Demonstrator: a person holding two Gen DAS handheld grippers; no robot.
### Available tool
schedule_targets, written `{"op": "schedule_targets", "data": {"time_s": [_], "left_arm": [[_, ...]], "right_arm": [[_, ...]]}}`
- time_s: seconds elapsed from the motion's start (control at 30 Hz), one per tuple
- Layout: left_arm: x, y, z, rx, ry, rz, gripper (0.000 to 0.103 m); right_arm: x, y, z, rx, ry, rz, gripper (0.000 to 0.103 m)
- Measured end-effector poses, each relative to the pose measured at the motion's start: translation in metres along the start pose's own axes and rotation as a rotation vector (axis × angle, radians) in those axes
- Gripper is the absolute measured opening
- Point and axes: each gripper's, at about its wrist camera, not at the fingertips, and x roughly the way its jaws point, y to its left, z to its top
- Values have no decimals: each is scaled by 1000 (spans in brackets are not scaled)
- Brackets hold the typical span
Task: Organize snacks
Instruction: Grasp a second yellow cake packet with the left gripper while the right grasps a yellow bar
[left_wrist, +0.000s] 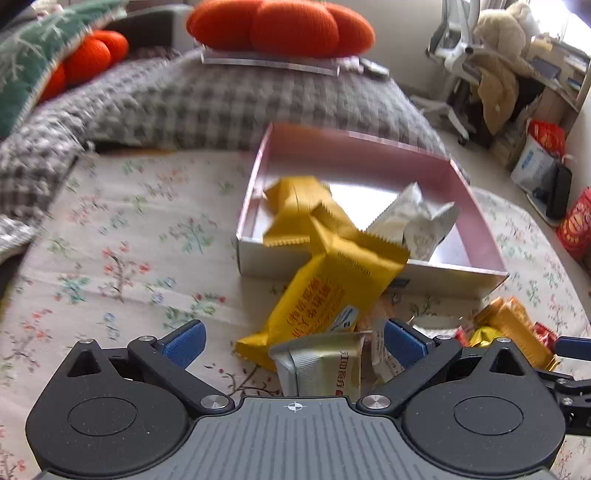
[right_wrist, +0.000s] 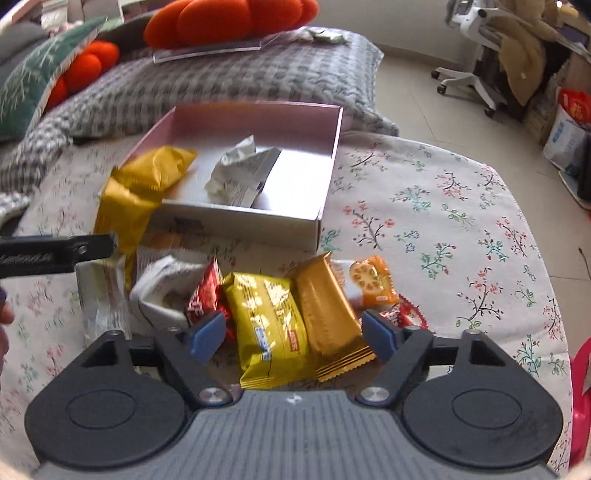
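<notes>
A long yellow snack packet (left_wrist: 325, 295) is seen ahead of the left tongs (left_wrist: 293, 341), its long axis running away from them and slightly to the right; its far, serrated end is propped on the near wall of the pink-lined box (left_wrist: 476, 221), its near end lies on the floral bedsheet (left_wrist: 110, 240). Red print and a small blue label are carried on its face. A silver packet (left_wrist: 321, 369) lies between the widely spread blue fingers (left_wrist: 184, 343), and nothing is gripped by them. Inside the box, a 2nd yellow packet (left_wrist: 295, 199) and a crumpled white wrapper (left_wrist: 413, 218) are seen.

The right tongs (right_wrist: 295, 338) are likewise spread wide and empty. Between their fingers lie a glossy yellow packet (right_wrist: 269, 325) and, just right of it, a gold wafer packet (right_wrist: 328, 314), both pointing away toward the box (right_wrist: 328, 173). A small orange packet (right_wrist: 373, 280) lies beyond the right finger.
</notes>
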Motion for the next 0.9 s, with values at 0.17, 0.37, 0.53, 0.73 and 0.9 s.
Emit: {"op": "schedule_targets", "data": {"time_s": [0.17, 0.37, 0.53, 0.73, 0.9], "left_arm": [[4, -13, 0, 94, -51, -2, 102], [19, -19, -2, 163, -45, 14, 90], [21, -20, -2, 186, -63, 2, 72], [23, -15, -1, 161, -55, -12, 43], [16, -11, 2, 140, -64, -13, 39]], "right_arm": [[0, 4, -5, -32, 14, -6, 68], [7, 12, -9, -79, 30, -26, 59], [14, 14, -11, -100, 46, -39, 55], [23, 14, -13, -94, 60, -55, 39], [14, 7, -8, -37, 37, -16, 26]]}}
